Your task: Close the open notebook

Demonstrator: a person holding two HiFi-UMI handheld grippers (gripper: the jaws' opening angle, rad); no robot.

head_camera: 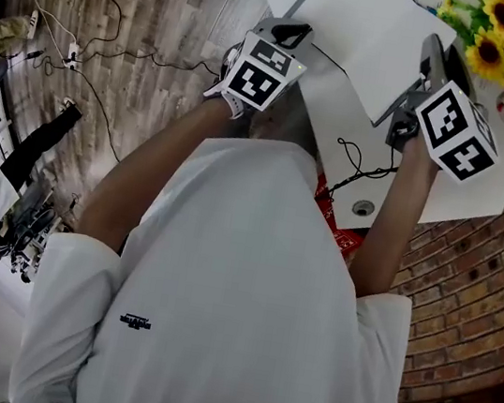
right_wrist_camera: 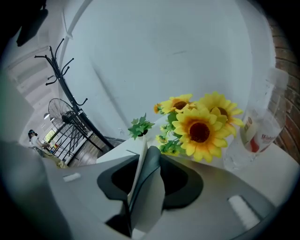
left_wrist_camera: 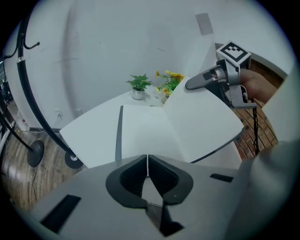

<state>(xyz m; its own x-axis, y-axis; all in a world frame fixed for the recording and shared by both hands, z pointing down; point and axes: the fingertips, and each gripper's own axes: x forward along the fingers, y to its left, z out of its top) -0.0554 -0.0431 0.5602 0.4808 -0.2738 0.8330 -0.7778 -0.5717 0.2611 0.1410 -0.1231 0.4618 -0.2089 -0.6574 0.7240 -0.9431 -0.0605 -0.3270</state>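
- Right tool (right_wrist_camera: 142, 164) clamps the notebook (left_wrist_camera: 201, 119) by its raised half's thin edge; it may slip.
- Left tool (left_wrist_camera: 147, 161), jaws together and empty, could block the closing half.

In the head view both bare forearms reach up the frame, the left arm (head_camera: 152, 171) slanting to the left gripper (head_camera: 287, 31) at upper centre and the right arm (head_camera: 392, 218) running almost straight up to the right gripper (head_camera: 434, 54) at upper right. The left gripper's jaws are pressed together with nothing between them (only a hairline seam shows). The right gripper's jaws are clamped on a thin white leaf of the notebook (right_wrist_camera: 137, 171).
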